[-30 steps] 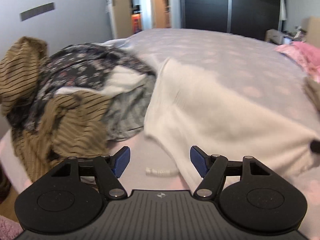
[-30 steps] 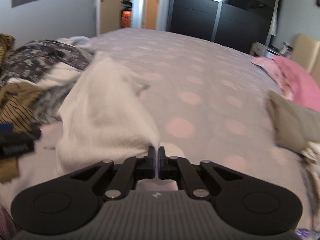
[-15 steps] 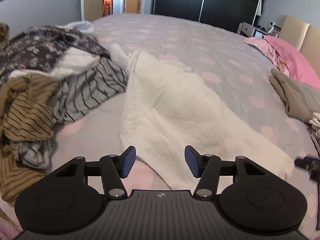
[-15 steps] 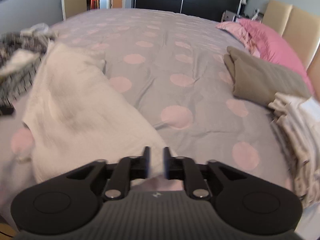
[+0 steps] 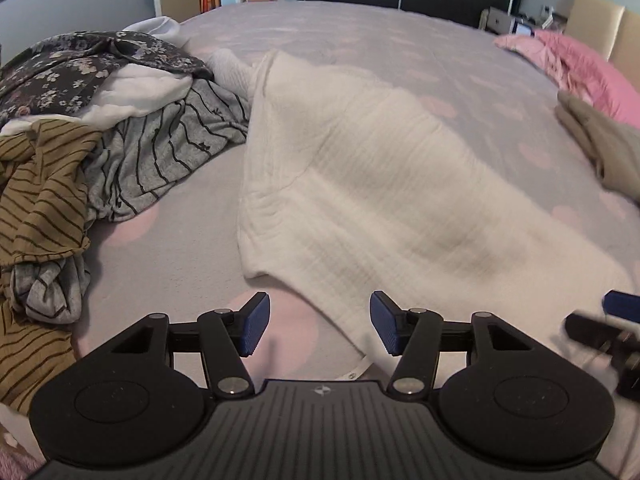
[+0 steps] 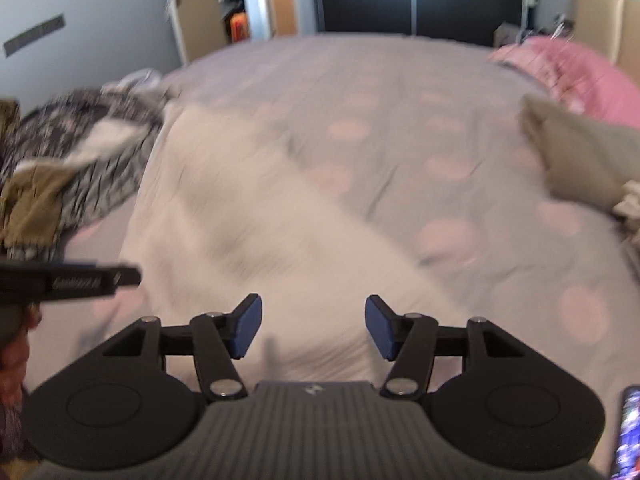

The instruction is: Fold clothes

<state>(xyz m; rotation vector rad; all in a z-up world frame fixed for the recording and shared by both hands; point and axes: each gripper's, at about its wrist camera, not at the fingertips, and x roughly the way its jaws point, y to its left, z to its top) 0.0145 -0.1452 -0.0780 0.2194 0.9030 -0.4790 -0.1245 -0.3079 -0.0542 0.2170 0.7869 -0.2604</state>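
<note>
A white textured garment [image 5: 380, 184] lies spread on the grey bed with pink dots [image 5: 360, 40]; it also shows, blurred, in the right wrist view [image 6: 260, 232]. My left gripper [image 5: 318, 328] is open and empty, just above the garment's near edge. My right gripper [image 6: 312, 332] is open and empty over the garment's near end. The right gripper shows at the right edge of the left wrist view [image 5: 616, 320]. The left gripper shows at the left of the right wrist view [image 6: 80, 280].
A pile of unfolded clothes sits at the left: a dark floral piece [image 5: 80, 64], a grey striped one [image 5: 160, 152], a mustard striped one [image 5: 44, 200]. Pink bedding [image 5: 572, 60] and a folded tan garment [image 5: 600, 148] lie at the right. A phone [image 6: 630, 432] lies at the bottom right.
My right gripper has opened and let go of the white garment, which now lies flat on the bed. Both grippers have drawn back toward the near edge.
</note>
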